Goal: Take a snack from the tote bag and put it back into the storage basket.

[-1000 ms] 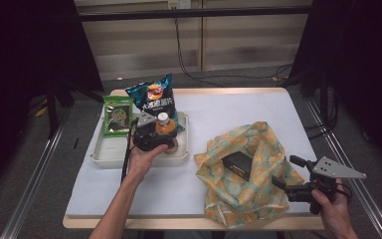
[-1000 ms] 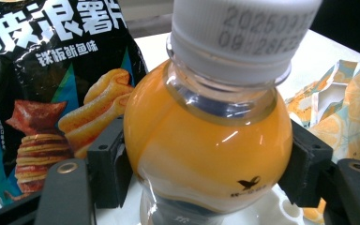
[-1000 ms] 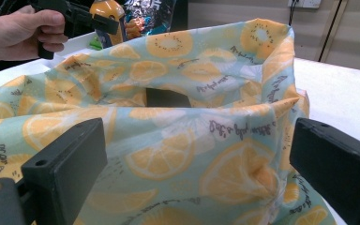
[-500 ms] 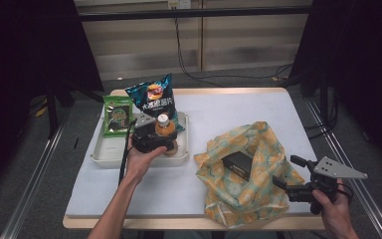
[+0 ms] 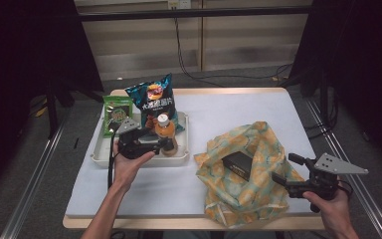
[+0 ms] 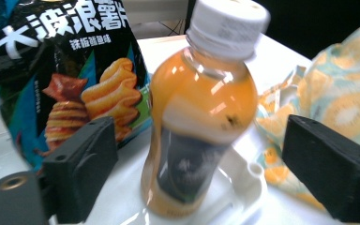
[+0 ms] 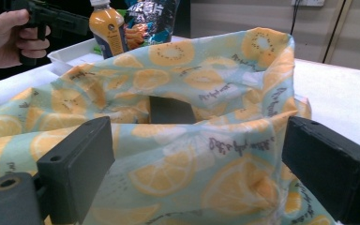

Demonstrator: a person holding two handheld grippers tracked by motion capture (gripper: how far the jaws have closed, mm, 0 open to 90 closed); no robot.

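An orange drink bottle (image 5: pixel 165 130) with a white cap stands upright in the white tray (image 5: pixel 99 157). My left gripper (image 5: pixel 163 144) faces it from the left. In the left gripper view the bottle (image 6: pixel 197 117) stands between the two jaws with a gap on each side; the jaws have just been opening, so my left gripper (image 6: pixel 201 140) is open. My right gripper (image 5: pixel 287 169) sits at the right edge of the lemon-print cloth bag (image 5: pixel 243 191). It (image 7: pixel 197 154) is open and has just been closing slightly, with the bag's rim (image 7: pixel 178 136) between the jaws and not pinched.
A blue chips bag (image 5: pixel 154 99) and a green packet (image 5: pixel 115 113) lean at the back of the tray. A black box (image 5: pixel 238 164) lies inside the cloth bag. White tabletop (image 5: pixel 238 109) stretches behind the bag; dark stands flank the table.
My left gripper's jaws have spread off the bottle and the hand has drawn back a little toward the left. The bottle stays upright in the tray. The right hand has kept still.
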